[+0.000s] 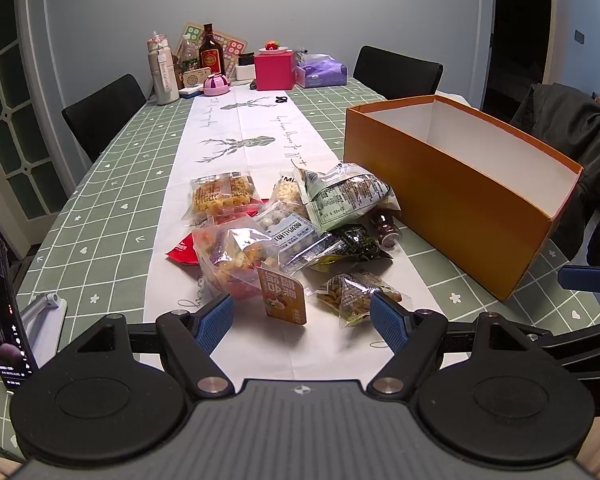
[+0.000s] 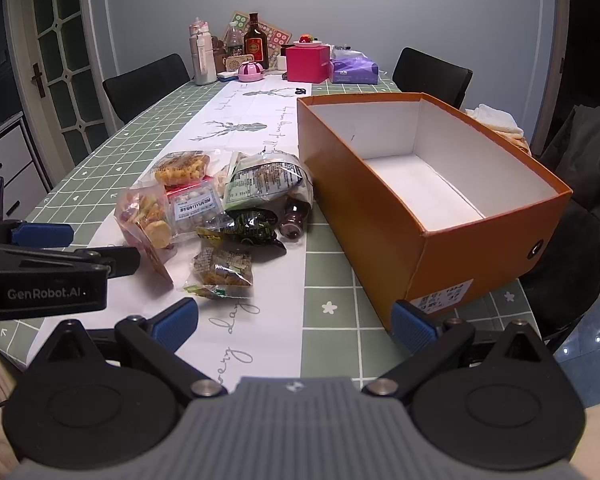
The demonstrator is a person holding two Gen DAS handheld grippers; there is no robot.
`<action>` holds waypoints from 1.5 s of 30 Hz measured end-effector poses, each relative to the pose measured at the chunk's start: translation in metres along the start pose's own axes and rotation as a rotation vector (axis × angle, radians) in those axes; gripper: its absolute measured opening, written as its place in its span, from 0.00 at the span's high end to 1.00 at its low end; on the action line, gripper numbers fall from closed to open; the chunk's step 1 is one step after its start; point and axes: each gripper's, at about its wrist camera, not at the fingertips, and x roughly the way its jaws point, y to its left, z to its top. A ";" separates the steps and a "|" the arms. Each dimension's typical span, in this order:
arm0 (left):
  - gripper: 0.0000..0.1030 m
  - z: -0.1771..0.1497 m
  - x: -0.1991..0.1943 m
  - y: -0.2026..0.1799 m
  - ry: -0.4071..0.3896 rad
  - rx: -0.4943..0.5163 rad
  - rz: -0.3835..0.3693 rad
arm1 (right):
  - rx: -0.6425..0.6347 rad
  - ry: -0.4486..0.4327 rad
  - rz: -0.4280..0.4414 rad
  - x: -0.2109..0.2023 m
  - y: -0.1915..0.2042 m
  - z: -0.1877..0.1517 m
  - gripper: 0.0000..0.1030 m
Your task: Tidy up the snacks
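Note:
A heap of snack packets (image 1: 284,224) (image 2: 220,208) lies on the white table runner. It holds a yellow waffle pack (image 1: 224,194), a green-and-white bag (image 1: 344,200), a clear bag of coloured crackers (image 1: 236,260), a nut packet (image 1: 352,294) and a small brown bottle (image 1: 386,228). To its right stands an orange box (image 1: 460,200) (image 2: 380,216), open-topped, white and bare inside. My left gripper (image 1: 302,318) is open just before the heap, with the cracker bag's orange label between its pads, untouched. My right gripper (image 2: 296,324) is open over the runner near the box's front corner, holding nothing.
A phone on a stand (image 1: 0,312) sits at the near left edge. Bottles (image 1: 211,50), a pink box (image 1: 274,70) and a purple tissue pack (image 1: 320,70) crowd the far end. Black chairs (image 1: 100,112) flank the table. A dark jacket (image 2: 580,168) hangs at the right.

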 end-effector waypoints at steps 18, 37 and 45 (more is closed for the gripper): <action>0.12 0.000 0.000 0.001 0.003 -0.008 -0.004 | -0.006 0.006 0.001 0.001 0.001 0.000 0.03; 0.12 -0.003 0.003 0.004 0.004 -0.021 -0.014 | -0.003 0.015 0.020 0.003 0.002 -0.001 0.03; 0.14 -0.007 0.010 0.020 0.008 -0.060 -0.047 | -0.018 0.025 0.062 0.014 0.004 -0.002 0.03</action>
